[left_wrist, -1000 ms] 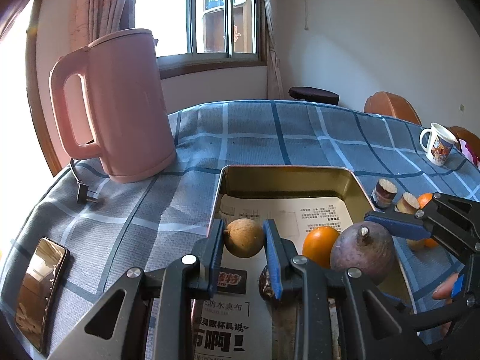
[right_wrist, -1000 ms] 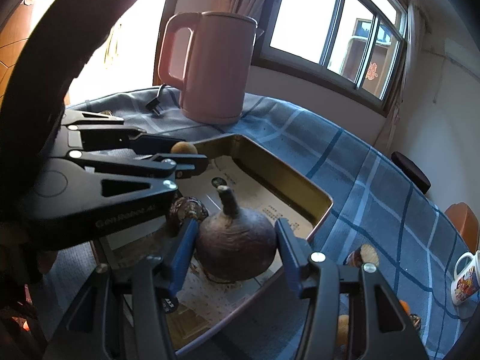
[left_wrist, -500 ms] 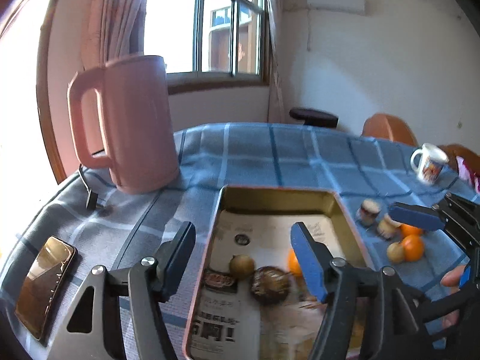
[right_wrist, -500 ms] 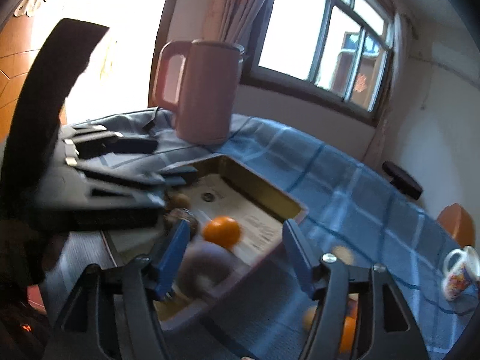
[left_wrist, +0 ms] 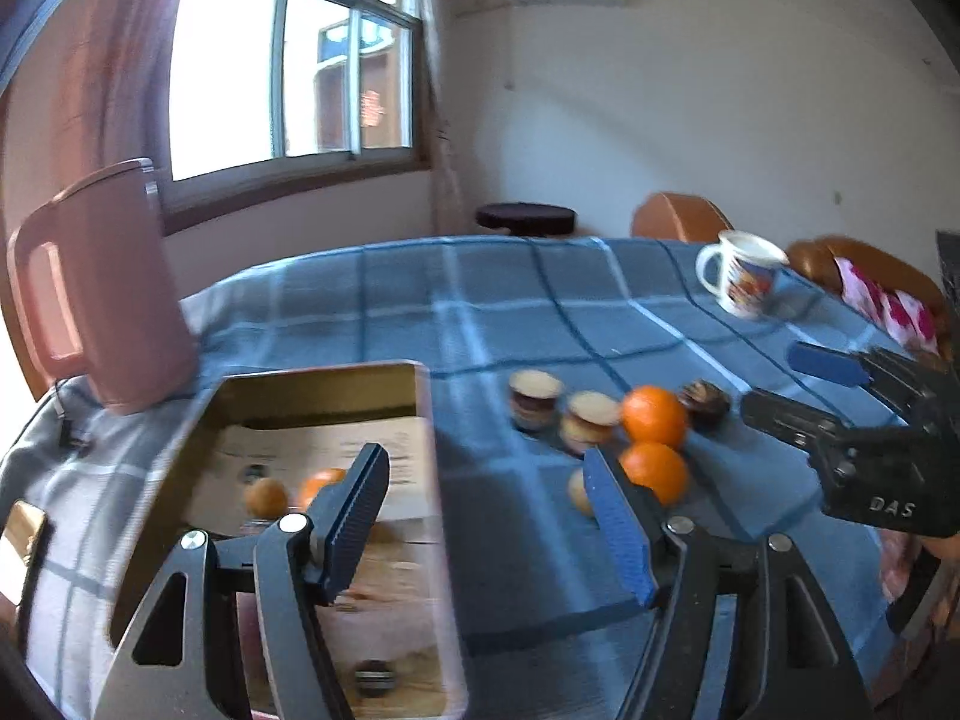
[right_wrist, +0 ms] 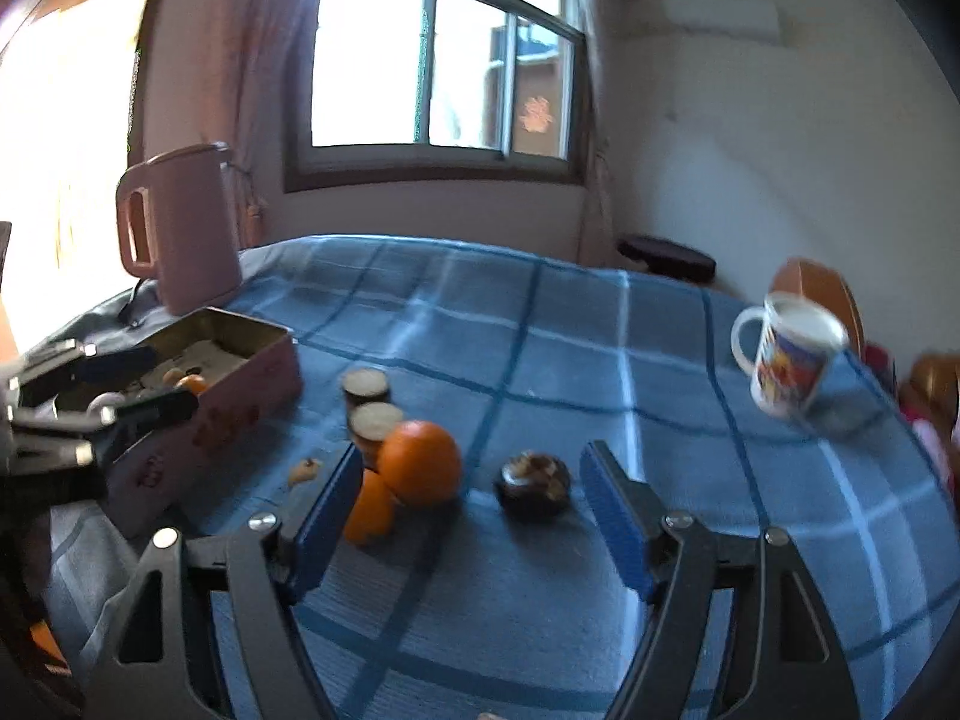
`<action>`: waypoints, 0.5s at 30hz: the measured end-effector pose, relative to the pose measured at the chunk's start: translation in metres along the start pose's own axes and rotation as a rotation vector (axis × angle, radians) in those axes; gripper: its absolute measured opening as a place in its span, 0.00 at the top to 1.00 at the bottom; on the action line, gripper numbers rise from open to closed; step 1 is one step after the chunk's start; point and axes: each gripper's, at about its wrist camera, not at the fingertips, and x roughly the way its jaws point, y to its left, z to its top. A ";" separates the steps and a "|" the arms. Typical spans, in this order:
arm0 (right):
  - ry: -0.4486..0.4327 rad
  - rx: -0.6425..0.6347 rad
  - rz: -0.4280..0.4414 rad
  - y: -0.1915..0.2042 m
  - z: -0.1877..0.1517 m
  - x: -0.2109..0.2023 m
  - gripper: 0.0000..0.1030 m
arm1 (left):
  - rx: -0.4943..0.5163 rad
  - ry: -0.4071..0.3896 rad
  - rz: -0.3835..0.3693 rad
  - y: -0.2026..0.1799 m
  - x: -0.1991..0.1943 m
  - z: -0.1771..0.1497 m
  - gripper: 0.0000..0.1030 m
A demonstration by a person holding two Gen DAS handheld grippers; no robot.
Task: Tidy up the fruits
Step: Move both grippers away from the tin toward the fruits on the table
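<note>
Fruit lies in two lots: a small brown one and an orange in the tin (left_wrist: 318, 384), and a cluster loose on the cloth (right_wrist: 540, 324) just beside it; two oranges touching, the far orange (right_wrist: 420, 461) above the near orange (right_wrist: 367, 510), a dark fruit (right_wrist: 533, 483) a little apart to their right, two cut rounds (right_wrist: 366, 384) behind. Left gripper (left_wrist: 486, 522) stands apart and empty, over the tin's right edge; right gripper (right_wrist: 471, 519) is opening with nothing between its pads, aimed at the gap between oranges and dark fruit. The step in hand looks like the next pick-up; best done by choosing the dark fruit, which sits free, centring both pads around it before closing, and closing gently since it looks soft; the touching oranges may roll if nudged, so approach from the open side.
</note>
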 end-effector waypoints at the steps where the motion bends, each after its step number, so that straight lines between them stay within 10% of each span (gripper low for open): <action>1: 0.010 0.010 0.004 -0.002 -0.001 0.002 0.25 | 0.014 0.010 -0.005 -0.007 0.004 0.000 0.33; 15: 0.242 -0.012 0.129 0.035 -0.002 0.053 0.42 | -0.055 0.055 0.122 0.036 0.020 0.003 0.33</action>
